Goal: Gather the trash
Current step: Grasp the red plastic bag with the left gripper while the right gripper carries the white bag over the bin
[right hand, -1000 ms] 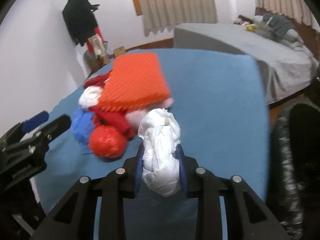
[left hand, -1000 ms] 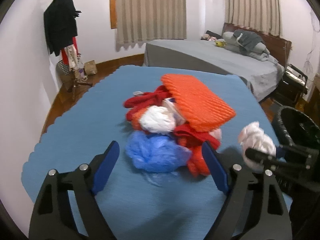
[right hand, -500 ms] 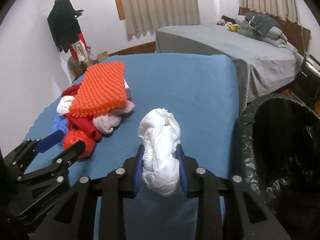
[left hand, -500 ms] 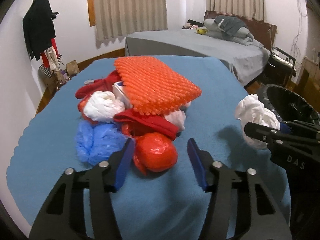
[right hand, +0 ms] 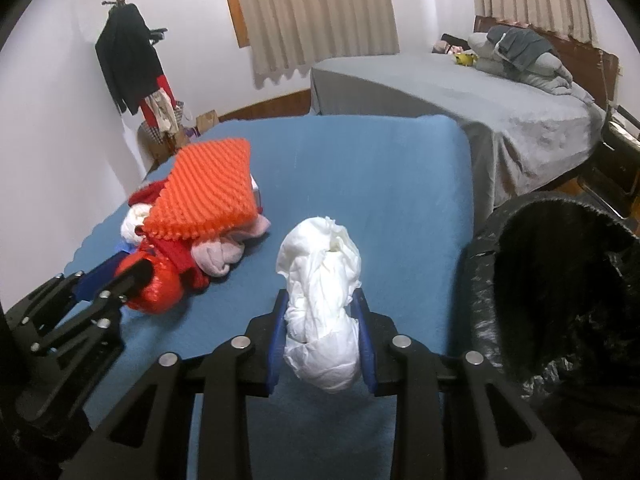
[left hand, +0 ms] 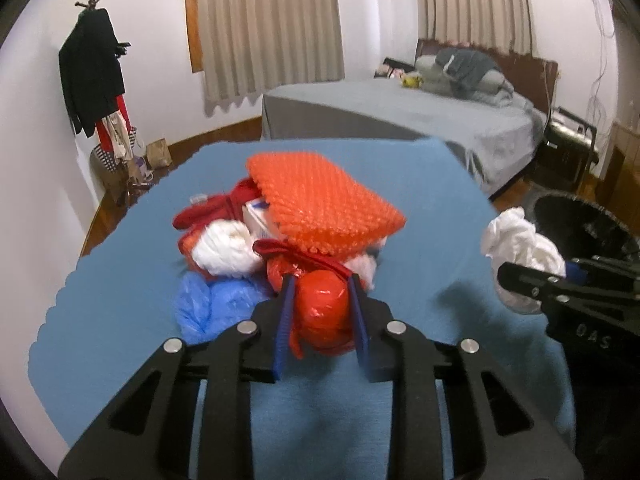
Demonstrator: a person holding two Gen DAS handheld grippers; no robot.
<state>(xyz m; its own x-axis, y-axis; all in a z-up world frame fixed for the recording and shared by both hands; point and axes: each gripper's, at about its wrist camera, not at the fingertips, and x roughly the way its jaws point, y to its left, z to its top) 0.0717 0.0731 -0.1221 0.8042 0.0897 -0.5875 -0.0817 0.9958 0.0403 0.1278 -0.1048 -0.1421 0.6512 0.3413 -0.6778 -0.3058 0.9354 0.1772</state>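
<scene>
While the left gripper (left hand: 322, 296) closes, its blue pads (left hand: 285, 320) sit on either side of the red plastic ball (left hand: 322, 312) and appear to touch it; the ball lies at the near end of the trash pile (left hand: 288, 236) on the blue tabletop (right hand: 360, 168). Pile occupies the left half of the tabletop, nearer the left edge than the right. Contents seen: orange spiky mat (left hand: 320, 200) on top, tilted; white wad (left hand: 224, 246) and blue plastic bag (left hand: 216, 304) on the left side; red cloth (left hand: 208, 212) toward the far side; pinkish cloth (right hand: 218, 256) on the right side of the pile.

Right gripper (right hand: 322, 308) is clamped on a crumpled white plastic bag (right hand: 320, 300), held off the surface near the right edge of the tabletop. Bag sticks out above and below the pads.

Black-lined trash bin (right hand: 560, 280) stands just beside the right edge, mouth open, below tabletop level. Held bag is near the bin rim, not over it.

Background: grey bed (right hand: 480, 100), coat rack (right hand: 128, 60) by the wall.
</scene>
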